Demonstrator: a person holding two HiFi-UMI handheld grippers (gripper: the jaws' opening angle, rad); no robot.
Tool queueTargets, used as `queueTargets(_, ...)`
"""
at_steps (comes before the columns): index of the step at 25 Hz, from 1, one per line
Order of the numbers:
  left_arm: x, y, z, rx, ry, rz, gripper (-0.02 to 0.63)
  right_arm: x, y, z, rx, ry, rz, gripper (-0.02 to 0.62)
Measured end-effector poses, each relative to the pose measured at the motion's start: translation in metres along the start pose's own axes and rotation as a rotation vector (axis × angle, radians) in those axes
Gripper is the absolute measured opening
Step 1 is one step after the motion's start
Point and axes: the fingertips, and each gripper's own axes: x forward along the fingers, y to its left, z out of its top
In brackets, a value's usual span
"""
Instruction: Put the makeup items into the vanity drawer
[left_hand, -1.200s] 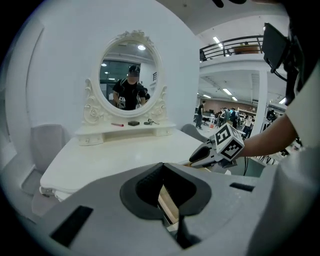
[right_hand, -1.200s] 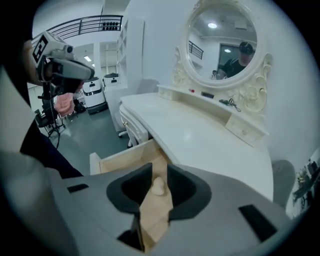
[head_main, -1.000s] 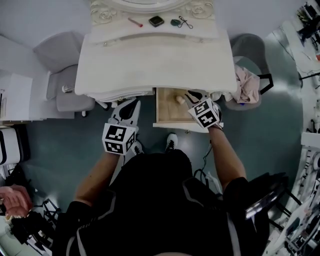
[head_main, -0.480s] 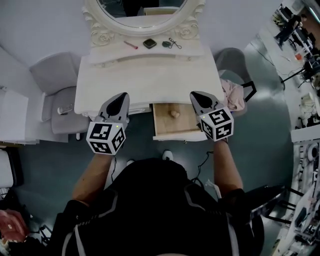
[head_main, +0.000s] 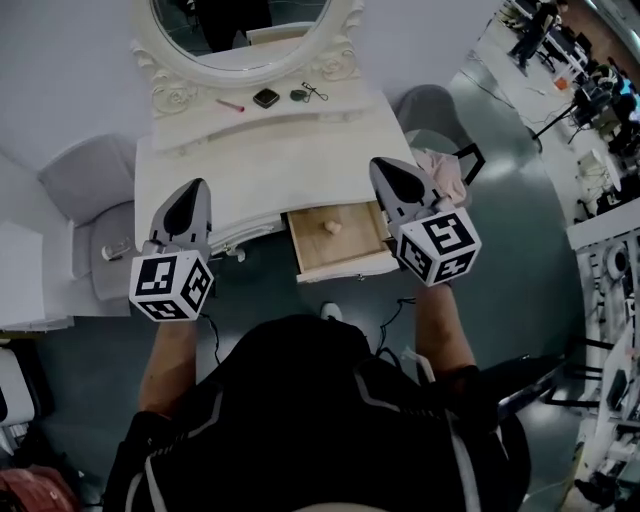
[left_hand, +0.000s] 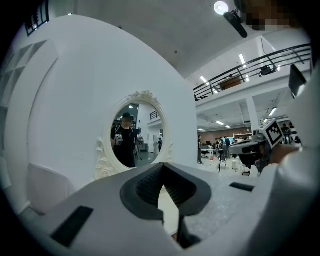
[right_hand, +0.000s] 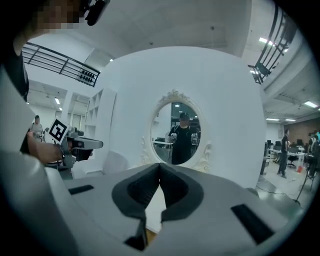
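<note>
**Makeup on back ledge; drawer open; both claws clenched, empty**

Four makeup items lie in a row on the vanity's raised back ledge, well beyond the open light-wood drawer (head_main: 345, 255): thin pink stick (head_main: 230, 105), dark square compact (head_main: 265, 97), dark round piece (head_main: 298, 95), black eyelash curler (head_main: 316, 92). Oval white-framed mirror (head_main: 250, 40) stands just behind them.

One small pale rounded item (head_main: 331, 226) sits inside the drawer, near its middle. The drawer juts from the front of the white vanity surface (head_main: 270, 160).

Right claw (head_main: 383, 168) hovers just right of the drawer, clenched, nothing between the jaws. Left claw (head_main: 188, 190) hangs well left of the drawer, clenched, empty.

Grey chair (head_main: 85, 185) is farther left; pink cloth (head_main: 440, 165) lies right of the drawer.
</note>
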Motion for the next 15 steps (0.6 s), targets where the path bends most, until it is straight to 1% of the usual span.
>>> queueTargets(3, -0.004, -0.003, 0.009, 0.007, -0.024, -0.017, 0.003, -0.008, -0.004, 0.014, -0.010, -0.022, -0.025, 0.005)
queueTargets(8, -0.011, 0.003, 0.016, -0.022, -0.037, -0.026, 0.003, -0.011, -0.006, 0.029, 0.000, -0.053, -0.053, 0.005)
queueTargets(15, -0.016, 0.002, 0.024, -0.004, -0.038, -0.026, 0.003, -0.010, -0.007, 0.038, -0.008, -0.069, -0.065, 0.005)
